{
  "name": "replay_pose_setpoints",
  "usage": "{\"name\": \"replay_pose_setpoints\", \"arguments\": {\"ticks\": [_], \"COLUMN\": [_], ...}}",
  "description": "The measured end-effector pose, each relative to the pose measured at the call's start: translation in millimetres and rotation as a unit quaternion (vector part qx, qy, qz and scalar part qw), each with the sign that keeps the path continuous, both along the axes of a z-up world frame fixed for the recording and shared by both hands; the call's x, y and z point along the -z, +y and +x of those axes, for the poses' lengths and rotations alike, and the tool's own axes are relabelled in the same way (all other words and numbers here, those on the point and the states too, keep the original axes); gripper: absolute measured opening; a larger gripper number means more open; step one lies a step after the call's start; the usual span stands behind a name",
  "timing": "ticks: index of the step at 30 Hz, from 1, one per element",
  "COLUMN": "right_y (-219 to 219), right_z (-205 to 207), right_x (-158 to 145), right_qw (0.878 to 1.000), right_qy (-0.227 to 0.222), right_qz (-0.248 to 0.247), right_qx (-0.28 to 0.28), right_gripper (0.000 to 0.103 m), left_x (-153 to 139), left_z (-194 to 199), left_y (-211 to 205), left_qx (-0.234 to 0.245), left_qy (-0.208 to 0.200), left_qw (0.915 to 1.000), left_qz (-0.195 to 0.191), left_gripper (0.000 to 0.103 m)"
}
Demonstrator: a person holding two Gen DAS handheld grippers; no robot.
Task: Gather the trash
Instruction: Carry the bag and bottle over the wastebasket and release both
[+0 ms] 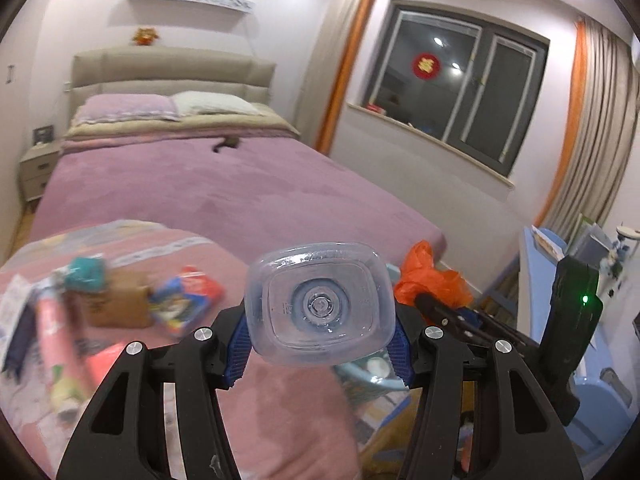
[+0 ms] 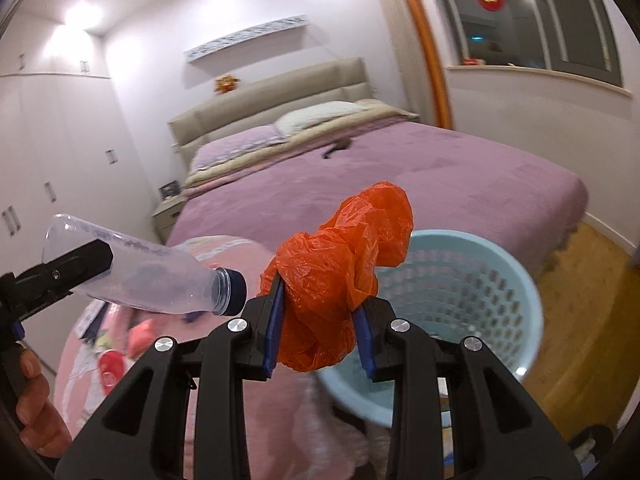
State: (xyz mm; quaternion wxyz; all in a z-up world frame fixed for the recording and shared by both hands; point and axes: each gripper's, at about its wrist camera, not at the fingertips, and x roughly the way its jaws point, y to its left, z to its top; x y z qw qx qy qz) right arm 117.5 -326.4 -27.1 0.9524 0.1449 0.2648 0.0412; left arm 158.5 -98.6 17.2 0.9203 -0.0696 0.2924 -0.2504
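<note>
My left gripper (image 1: 320, 344) is shut on a clear empty plastic bottle (image 1: 318, 306), its base toward the camera; in the right wrist view the bottle (image 2: 152, 276) lies sideways with its dark blue cap pointing right. My right gripper (image 2: 320, 332) is shut on a crumpled orange plastic bag (image 2: 340, 276), held just in front of and above a light blue perforated basket (image 2: 460, 292). The orange bag (image 1: 428, 280) and a bit of the basket (image 1: 360, 376) also show in the left wrist view, to the right of the bottle.
Several pieces of trash (image 1: 120, 300), a cardboard box, wrappers and a pink tube, lie blurred on a pink quilt (image 1: 280, 412) at the left. A large purple bed (image 1: 224, 188) fills the middle. Blue furniture (image 1: 600, 392) stands at the right, wooden floor (image 2: 592, 320) beyond the basket.
</note>
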Motion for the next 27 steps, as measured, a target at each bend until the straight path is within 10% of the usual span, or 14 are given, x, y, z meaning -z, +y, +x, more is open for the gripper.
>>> {"name": "replay_pose_setpoints", "arguments": {"ticks": [13, 21, 27], "right_y": [-57, -71, -70], "right_z": [22, 28, 23], "right_x": [48, 66, 63], "right_qw": [0.994, 0.991, 0.992], "right_qy": [0.068, 0.093, 0.086], "right_qz": [0.017, 0.015, 0.015], "right_qx": [0.081, 0.099, 0.095], "right_gripper": [0.029, 0.053, 0.053], "left_x": [48, 72, 65], "left_z": [42, 54, 43], "left_y": [-82, -92, -76], "left_qx": [0.054, 0.038, 0.037], "left_qy": [0.034, 0.047, 0.040], "left_qw": [0.9978, 0.9982, 0.9985], "left_qz": [0.014, 0.008, -0.002], "left_gripper": [0.054, 0.063, 0.067]}}
